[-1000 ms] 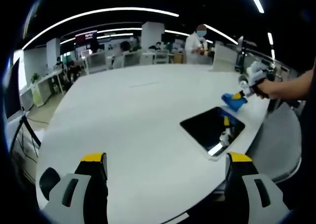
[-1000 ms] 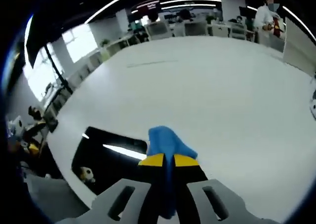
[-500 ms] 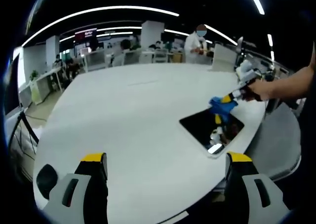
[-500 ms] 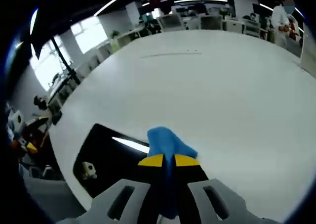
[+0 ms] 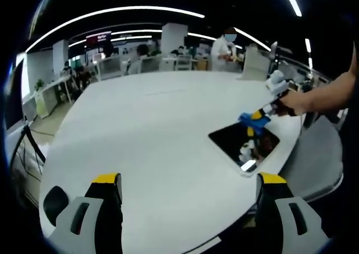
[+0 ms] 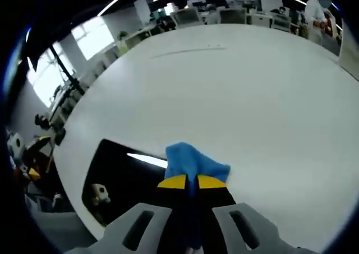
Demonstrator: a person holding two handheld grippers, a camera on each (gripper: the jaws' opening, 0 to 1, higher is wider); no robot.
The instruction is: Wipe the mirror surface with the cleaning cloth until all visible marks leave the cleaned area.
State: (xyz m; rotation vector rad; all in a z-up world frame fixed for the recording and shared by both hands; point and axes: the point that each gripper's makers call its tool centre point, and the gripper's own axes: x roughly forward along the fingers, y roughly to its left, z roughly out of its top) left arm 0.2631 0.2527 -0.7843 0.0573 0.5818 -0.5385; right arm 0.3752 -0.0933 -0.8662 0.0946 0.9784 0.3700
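Now that the cloth [image 6: 193, 163] has come down from beside the mirror [image 6: 126, 178] to its far edge, your wiping stroke looks to be starting rather than finished. In the right gripper view the blue cloth bunches just ahead of the yellow tips, overlapping the dark glass at its upper right corner, and your right claw [image 6: 188, 182] stays clamped on it with the tips pressed together. The mirror lies flat near the edge of the white table [image 6: 252, 86], showing a bright streak of reflected ceiling light; I cannot make out any marks on it at this size.

From the left gripper view, the cloth [image 5: 251, 121] now sits over the top edge of the mirror [image 5: 243, 142], where a second ago it hung off toward the table's rim, clear of the glass. Your hand [image 5: 297, 101] has carried the right claw [image 5: 259, 115] inward and lower. Most of the glass remains unswept, so I judge the job barely begun; you will need passes across the whole pane.

Your left claw [image 5: 188, 181] has kept its place low over the near part of the table, its jaws wide apart and holding nothing. A person in white [image 5: 225, 47] stands far behind the table.
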